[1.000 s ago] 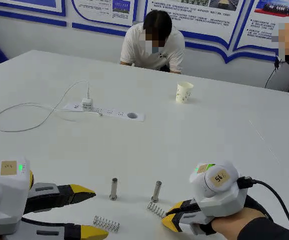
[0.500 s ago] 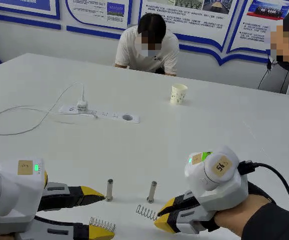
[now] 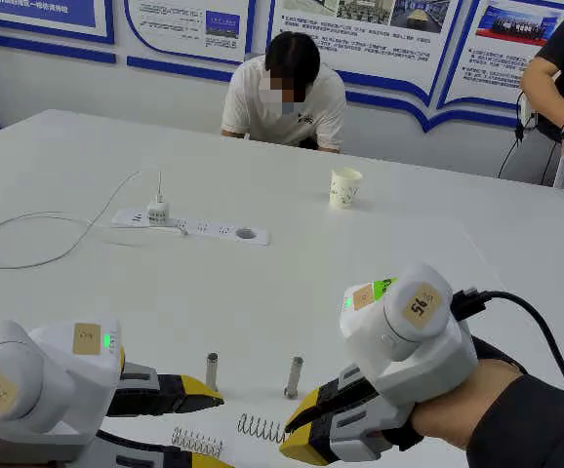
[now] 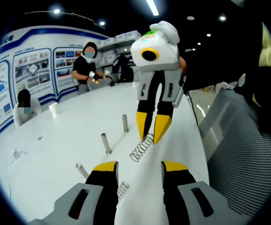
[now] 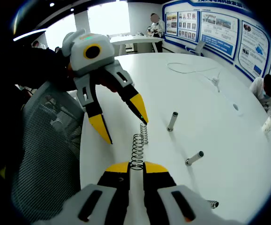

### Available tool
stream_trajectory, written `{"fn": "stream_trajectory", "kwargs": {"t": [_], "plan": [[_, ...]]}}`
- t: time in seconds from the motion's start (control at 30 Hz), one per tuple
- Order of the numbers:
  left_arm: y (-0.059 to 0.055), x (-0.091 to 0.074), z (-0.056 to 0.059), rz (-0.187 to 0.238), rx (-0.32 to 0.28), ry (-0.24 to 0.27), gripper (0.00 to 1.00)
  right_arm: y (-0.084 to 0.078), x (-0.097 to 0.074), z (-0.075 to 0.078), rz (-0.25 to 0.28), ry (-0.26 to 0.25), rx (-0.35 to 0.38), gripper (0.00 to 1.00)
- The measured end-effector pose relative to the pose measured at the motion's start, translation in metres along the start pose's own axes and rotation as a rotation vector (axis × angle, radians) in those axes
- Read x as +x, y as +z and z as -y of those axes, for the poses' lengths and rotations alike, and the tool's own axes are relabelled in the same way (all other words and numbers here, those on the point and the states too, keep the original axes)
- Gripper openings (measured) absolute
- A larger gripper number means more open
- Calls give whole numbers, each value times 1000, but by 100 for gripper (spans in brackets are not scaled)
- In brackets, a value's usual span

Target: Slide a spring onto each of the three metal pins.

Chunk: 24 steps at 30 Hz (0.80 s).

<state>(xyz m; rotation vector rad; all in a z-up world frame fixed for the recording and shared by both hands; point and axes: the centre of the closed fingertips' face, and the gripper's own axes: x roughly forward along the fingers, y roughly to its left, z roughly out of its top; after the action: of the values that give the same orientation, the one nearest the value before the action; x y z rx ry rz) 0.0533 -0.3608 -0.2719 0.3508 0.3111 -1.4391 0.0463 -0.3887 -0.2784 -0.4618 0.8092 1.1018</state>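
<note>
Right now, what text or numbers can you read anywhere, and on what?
"95", rotated: tan sticker on the right gripper.
Too blurred to read: two stickers on the left gripper.
Too small to read: wall posters, print on the paper cup.

Tight up front: left tongs (image 4: 139,166), jaws spread, and right tongs (image 5: 136,168), clamped on a spring (image 3: 260,427), sit almost tip to tip. Just beyond, the left-hand pin (image 3: 212,370) and right-hand pin (image 3: 293,376) stand upright, bare desk (image 3: 360,263) between. Past them, clear run to the power strip (image 3: 189,226) and paper cup (image 3: 343,187), both far off.
</note>
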Motion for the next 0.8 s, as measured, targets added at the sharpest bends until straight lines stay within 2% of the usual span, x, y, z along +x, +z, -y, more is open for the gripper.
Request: {"fn": "stream_trajectory", "kwargs": {"t": [0.6, 0.8], "plan": [[-3, 11, 15, -35, 118, -63, 18, 0, 2, -21, -52, 90, -4, 11], [-3, 12, 17, -40, 133, -70, 13, 1, 1, -23, -59, 94, 3, 11]]}}
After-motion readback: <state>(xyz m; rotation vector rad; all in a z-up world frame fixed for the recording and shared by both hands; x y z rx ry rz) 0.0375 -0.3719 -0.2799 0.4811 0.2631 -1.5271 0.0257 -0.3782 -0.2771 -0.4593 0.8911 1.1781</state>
